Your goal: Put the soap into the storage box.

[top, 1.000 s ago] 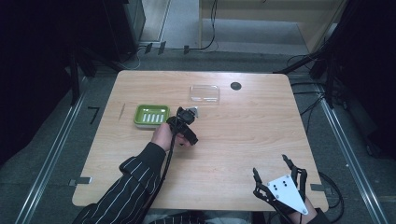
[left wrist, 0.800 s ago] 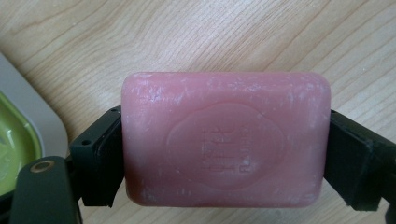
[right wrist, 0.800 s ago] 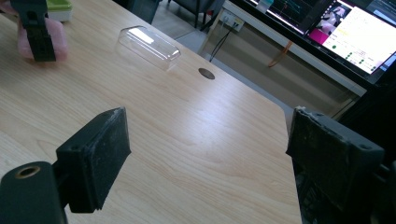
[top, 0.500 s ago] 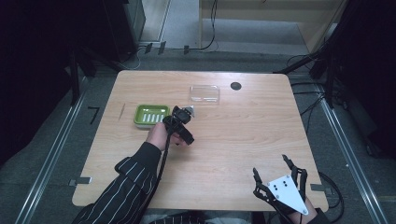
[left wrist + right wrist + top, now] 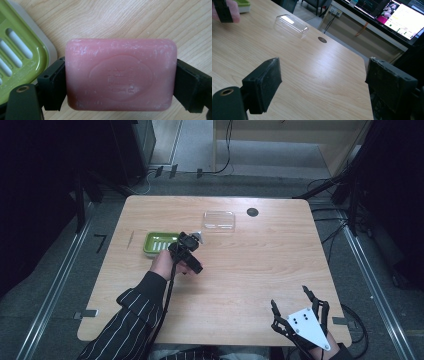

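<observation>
A pink bar of soap (image 5: 121, 74) is clamped between the jaws of my left gripper (image 5: 117, 85), just above the wood. The green slotted soap dish (image 5: 17, 57) lies right beside it, to the left in the left gripper view. From the high view, the left gripper (image 5: 186, 246) hovers at the right end of the green dish (image 5: 155, 243). My right gripper (image 5: 298, 312) rests at the table's near right edge, jaws wide apart with nothing between them (image 5: 322, 80).
A clear plastic lid (image 5: 219, 219) lies at the back centre of the table (image 5: 260, 265), also seen as the clear lid (image 5: 291, 25). A small dark round hole (image 5: 252, 212) sits beside it. A lit monitor (image 5: 398, 15) stands beyond the table's far edge.
The left hand with the soap has shifted slightly left, toward the green dish. The right gripper has stayed still.
</observation>
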Demonstrator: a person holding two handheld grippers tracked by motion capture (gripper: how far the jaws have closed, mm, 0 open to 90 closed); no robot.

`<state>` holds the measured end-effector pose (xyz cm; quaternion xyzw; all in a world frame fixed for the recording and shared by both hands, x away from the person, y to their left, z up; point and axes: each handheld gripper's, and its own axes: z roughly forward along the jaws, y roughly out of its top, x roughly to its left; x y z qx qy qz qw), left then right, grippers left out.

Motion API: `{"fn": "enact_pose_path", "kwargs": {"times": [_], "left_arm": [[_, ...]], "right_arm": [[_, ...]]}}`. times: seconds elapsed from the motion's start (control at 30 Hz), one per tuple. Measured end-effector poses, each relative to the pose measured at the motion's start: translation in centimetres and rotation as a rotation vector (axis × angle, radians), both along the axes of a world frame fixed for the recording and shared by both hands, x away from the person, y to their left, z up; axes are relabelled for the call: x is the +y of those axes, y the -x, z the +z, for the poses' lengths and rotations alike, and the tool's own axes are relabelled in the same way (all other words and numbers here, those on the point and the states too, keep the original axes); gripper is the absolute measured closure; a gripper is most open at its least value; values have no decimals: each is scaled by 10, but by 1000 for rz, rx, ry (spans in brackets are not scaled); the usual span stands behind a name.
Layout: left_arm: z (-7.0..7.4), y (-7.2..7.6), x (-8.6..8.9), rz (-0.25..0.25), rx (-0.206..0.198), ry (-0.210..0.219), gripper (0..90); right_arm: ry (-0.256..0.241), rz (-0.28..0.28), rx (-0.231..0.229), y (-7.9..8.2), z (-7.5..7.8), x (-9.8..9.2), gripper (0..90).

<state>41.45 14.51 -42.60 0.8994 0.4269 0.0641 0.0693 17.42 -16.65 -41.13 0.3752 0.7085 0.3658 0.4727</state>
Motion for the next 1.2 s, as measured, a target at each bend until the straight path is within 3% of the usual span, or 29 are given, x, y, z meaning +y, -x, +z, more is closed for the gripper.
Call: {"fn": "enact_pose_path", "kwargs": {"times": [1.2], "left_arm": [[25,-10,37,91,-46,61,137]], "right_arm": [[5,5,1,0,0,0,130]]}}
